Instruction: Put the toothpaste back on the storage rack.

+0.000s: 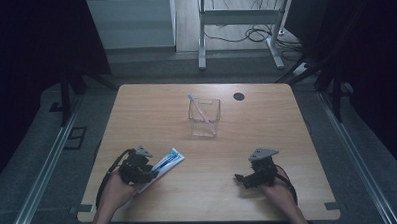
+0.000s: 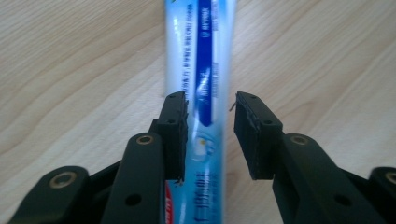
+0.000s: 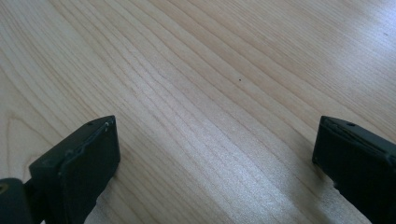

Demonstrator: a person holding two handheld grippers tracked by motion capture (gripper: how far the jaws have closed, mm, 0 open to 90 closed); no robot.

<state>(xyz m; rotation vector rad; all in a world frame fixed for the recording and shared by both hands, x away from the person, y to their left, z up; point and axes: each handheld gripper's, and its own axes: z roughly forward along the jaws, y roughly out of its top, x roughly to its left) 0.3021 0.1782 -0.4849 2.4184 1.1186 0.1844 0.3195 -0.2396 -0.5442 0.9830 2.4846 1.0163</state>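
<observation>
A blue and white toothpaste tube [image 1: 169, 160] lies flat on the wooden table [image 1: 267, 139] at the front left. My left gripper [image 1: 149, 168] is at the tube's near end. In the left gripper view its jaws straddle the tube [image 2: 201, 70]: the left jaw overlaps the tube's edge and a thin gap remains at the right jaw, so the left gripper [image 2: 211, 109] is open. My right gripper [image 1: 242, 179] rests low at the front right. It stands wide open [image 3: 217, 140] over bare wood. A clear plastic cup [image 1: 206, 120] at mid-table holds a pink toothbrush [image 1: 198, 107].
A small black round disc [image 1: 239, 96] sits on the table behind and to the right of the cup. A white table frame [image 1: 241, 20] and cables stand on the floor beyond the far edge. Dark curtains hang on both sides.
</observation>
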